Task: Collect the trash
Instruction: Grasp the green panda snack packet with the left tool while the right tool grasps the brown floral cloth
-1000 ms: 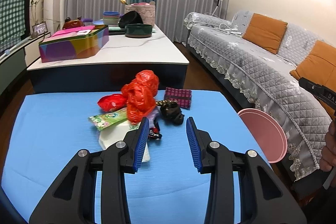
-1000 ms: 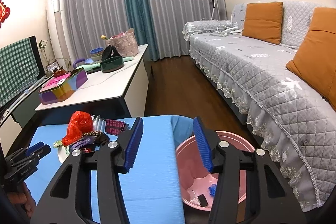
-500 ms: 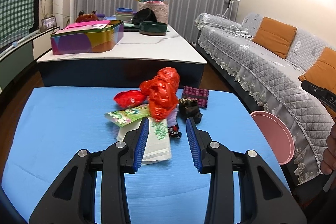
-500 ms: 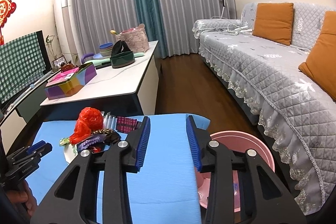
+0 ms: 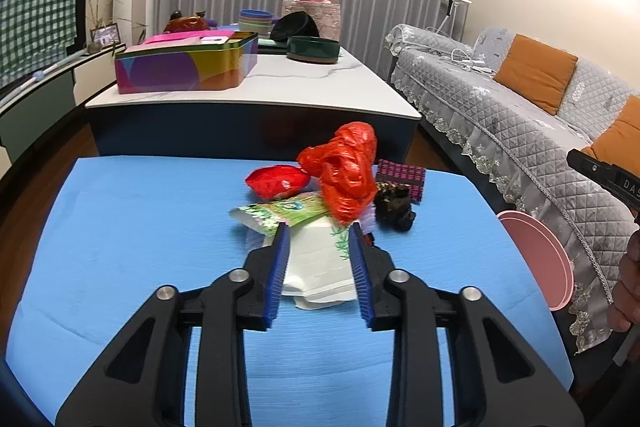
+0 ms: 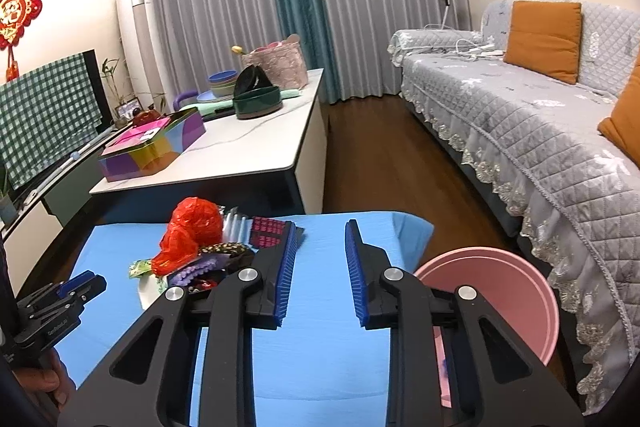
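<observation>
Crinkled glossy red plastic bag [image 5: 346, 171]; matt blue cloth table cover [image 5: 132, 227], seemingly.

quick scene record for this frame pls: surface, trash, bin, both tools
surface: blue table cover
trash pile: red plastic bag, red wrapper, green snack packet, white paper bag, maroon patterned packet, black crumpled item
bin: pink basin, beside the table's right edge
left tool: open, fingers either side of the white paper bag
right tool: open, empty, over bare blue cover
</observation>
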The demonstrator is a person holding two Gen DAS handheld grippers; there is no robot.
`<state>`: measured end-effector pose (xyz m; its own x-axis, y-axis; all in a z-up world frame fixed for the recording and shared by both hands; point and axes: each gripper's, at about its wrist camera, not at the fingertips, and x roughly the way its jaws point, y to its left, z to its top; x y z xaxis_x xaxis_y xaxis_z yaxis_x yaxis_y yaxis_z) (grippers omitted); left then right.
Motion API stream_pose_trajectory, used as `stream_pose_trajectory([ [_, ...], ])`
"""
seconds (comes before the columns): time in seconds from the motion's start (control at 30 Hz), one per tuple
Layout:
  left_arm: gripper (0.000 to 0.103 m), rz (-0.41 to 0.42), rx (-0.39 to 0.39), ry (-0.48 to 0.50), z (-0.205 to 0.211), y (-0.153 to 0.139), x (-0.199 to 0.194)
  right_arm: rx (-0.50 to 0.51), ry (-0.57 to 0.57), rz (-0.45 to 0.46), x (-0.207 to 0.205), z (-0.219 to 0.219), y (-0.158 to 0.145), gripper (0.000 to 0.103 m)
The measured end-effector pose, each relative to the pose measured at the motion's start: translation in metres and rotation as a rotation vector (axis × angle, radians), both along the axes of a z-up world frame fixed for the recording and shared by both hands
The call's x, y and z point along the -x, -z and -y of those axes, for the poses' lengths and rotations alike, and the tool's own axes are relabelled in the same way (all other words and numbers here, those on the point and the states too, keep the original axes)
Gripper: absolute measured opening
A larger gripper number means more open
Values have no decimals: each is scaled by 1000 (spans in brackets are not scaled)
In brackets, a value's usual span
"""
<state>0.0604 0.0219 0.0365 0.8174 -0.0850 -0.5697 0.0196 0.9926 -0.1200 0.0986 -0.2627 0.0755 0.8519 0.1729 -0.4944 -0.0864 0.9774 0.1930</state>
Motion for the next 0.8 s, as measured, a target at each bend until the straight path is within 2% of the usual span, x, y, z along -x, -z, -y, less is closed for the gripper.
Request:
stream_pose_trajectory([
  [0.1, 23, -8, 9, -19, -9, 3, -1, -21, -17, -5, -5, -6, 3, 26],
  [0.37, 23, -24, 28, -48, -29, 12, -6, -38, -76, -48, -23, -34, 23, 26],
  [0.73, 24, -51, 144, -82, -48, 28, -35, -33, -137, -106, -55, -66, 53, 27],
  [0.8, 25, -57, 167, -92, -52, 31, -44, -19, -140, -120, -65, -72, 58, 34],
])
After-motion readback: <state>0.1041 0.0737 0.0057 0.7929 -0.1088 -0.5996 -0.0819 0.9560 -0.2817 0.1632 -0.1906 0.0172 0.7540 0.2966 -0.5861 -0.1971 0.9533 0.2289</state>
